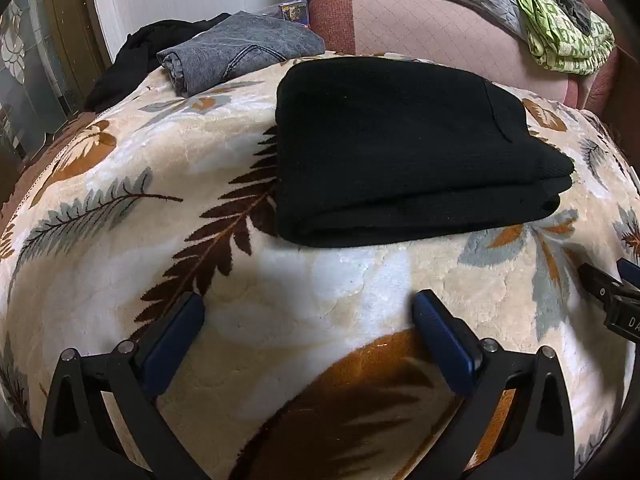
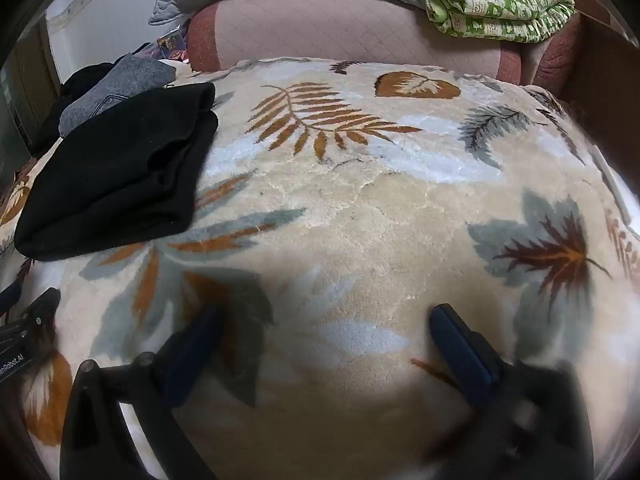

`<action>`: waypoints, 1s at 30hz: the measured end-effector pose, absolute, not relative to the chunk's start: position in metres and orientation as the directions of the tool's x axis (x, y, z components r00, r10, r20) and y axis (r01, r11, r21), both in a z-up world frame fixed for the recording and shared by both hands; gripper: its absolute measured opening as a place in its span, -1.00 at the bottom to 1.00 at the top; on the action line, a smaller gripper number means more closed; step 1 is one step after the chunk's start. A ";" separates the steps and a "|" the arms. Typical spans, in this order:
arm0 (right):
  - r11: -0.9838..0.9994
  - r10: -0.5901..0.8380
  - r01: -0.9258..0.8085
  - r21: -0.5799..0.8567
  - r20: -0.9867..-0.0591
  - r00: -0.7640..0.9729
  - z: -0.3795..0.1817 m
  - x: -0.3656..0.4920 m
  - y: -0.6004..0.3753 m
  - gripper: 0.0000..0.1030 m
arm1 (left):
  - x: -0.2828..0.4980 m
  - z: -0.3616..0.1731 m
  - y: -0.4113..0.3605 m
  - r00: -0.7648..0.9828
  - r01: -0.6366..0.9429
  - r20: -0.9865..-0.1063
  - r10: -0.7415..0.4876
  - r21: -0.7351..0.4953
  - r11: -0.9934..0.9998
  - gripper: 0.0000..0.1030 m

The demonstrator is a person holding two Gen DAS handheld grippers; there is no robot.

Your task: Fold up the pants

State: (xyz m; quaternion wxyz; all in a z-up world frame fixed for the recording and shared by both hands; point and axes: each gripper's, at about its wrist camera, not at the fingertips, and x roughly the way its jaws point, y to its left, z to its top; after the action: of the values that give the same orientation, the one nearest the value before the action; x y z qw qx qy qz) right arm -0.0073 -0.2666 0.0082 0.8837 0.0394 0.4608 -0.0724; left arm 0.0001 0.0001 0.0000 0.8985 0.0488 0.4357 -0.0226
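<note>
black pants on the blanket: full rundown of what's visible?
The black pants are folded into a compact, roughly rectangular stack of several layers, with the rounded fold edge toward the camera and layered edges at the right. The fabric looks like a soft, matte knit. They lie flat on the leaf-patterned blanket, apart from the folded grey garment. Neither tongs touch them.

Black pants (image 1: 400, 152): matt knit cloth. Blanket (image 1: 320, 280): plush fleece w/ slight sheen. Grey jeans (image 1: 240, 52): washed denim. Gripper pads (image 1: 444, 344): ribbed blue rubber.
</note>
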 end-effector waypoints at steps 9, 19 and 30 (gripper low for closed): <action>0.986 -0.088 0.164 0.007 -0.820 0.565 0.008 -0.007 -0.267 0.99 | 0.000 0.000 0.000 0.619 0.083 -0.786 0.004 0.069 0.994 1.00; 0.986 -0.088 0.164 0.008 -0.820 0.565 0.006 -0.008 -0.267 0.99 | 0.003 -0.002 0.001 0.618 0.082 -0.786 0.002 0.067 0.994 1.00; 0.986 -0.088 0.164 0.008 -0.820 0.565 0.006 -0.008 -0.267 0.99 | 0.001 -0.001 0.001 0.620 0.083 -0.785 0.002 0.068 0.994 1.00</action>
State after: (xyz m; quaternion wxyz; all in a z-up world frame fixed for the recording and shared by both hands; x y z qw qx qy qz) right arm -0.0078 -0.2666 0.0064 0.8837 0.0417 0.4607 -0.0713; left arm 0.0013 0.0011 -0.0012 0.8986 0.0485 0.4356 -0.0225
